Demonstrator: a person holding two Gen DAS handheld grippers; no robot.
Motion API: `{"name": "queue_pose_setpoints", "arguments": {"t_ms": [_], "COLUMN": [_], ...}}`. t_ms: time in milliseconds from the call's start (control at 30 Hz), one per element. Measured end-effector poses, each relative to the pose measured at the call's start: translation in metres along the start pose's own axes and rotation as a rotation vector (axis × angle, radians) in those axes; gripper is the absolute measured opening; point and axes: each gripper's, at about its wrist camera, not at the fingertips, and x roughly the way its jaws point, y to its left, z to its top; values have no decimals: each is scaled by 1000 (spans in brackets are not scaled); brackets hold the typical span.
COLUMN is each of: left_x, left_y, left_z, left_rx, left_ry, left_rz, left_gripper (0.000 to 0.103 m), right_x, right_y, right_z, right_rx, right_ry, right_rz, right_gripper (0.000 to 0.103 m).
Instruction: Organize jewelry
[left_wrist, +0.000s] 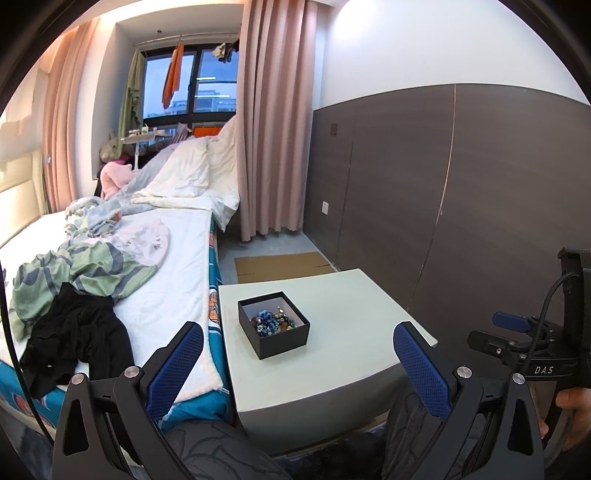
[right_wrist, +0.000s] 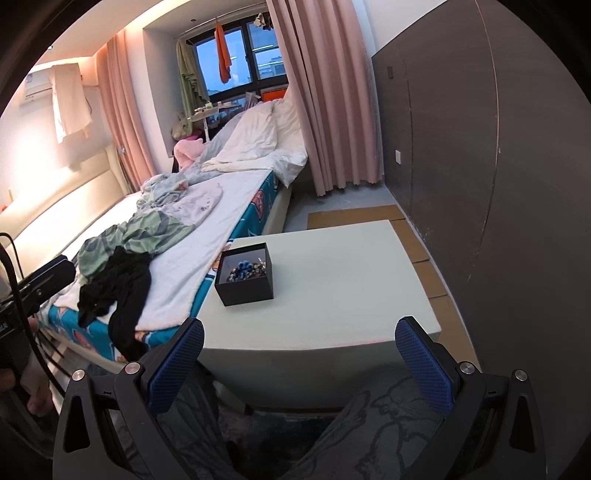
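The left gripper has its blue-padded fingers spread wide with nothing between them, held back from the near edge of the white table and above the person's patterned trousers. The right gripper stands the same way — pads far apart, empty, short of the table's near edge; in the left wrist view it shows at the far right, off the table's right side. On the table sits the black box, open-topped and square, toward the left edge and nearer the far side than the near one, turned a little so one corner faces the grippers. Inside it lies the jewelry — a tangled heap of blue, dark and amber beads on the pale lining; single pieces cannot be told apart. Just beside the table's left edge runs the bed, with a black garment and a green striped cloth lying on its white cover. Beyond the table's far edge a flat sheet of cardboard lies on the floor, near the pink curtain and the dark wall panel.
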Motion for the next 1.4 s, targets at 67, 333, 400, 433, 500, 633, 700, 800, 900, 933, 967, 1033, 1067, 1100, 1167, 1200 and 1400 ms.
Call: {"name": "queue_pose_setpoints", "arguments": {"t_ms": [67, 333, 400, 433, 500, 633, 700, 800, 900, 933, 967, 1033, 1067, 1100, 1167, 1200, 1400], "left_x": [0, -1, -1, -1, -1, 1, 2, 2, 3, 2, 2, 2, 2, 2, 2, 2, 1], "left_y": [0, 1, 2, 2, 2, 2, 2, 1, 0, 0, 0, 0, 0, 0, 0, 0, 1], "left_z": [-1, -2, -2, -2, -2, -5, -6, -7, -6, -6, -6, -6, -6, -6, -6, -6, -6], "left_rx": [-1, -1, -4, -3, -4, -8, -11, -9, -7, -8, -9, -7, -6, -5, -7, -7, -15], "left_ry": [1, 2, 2, 2, 3, 9, 12, 17, 18, 17, 17, 18, 19, 19, 17, 16, 14], "left_rz": [1, 4, 3, 3, 5, 5, 6, 13, 23, 23, 21, 22, 24, 25, 22, 23, 32], "left_gripper": [102, 102, 102, 102, 102, 102, 102, 102, 102, 102, 102, 102, 102, 102, 102, 102, 102], "right_x": [0, 1, 1, 1, 2, 3, 3, 3, 3, 2, 2, 1, 2, 2, 2, 2, 2], "right_y": [0, 2, 4, 4, 5, 5, 5, 4, 6, 6, 7, 8, 9, 9, 9, 10, 13], "right_z": [0, -1, -1, -1, -1, -2, -1, -1, -2, -3, -3, -4, -3, -3, -4, -3, -3], "right_rx": [0, -7, -9, -10, -9, -7, -9, -10, -9, -10, -11, -14, -13, -12, -10, -10, -9], "right_ry": [2, 3, 5, 6, 6, 12, 11, 12, 11, 10, 10, 8, 9, 9, 12, 13, 16], "right_rz": [-2, -27, -28, -29, -33, -37, -38, -37, -29, -25, -23, -22, -22, -21, -17, -17, -14], "right_gripper": [103, 103, 103, 103, 103, 103, 103, 103, 103, 103, 103, 103, 103, 103, 103, 103, 103]}}
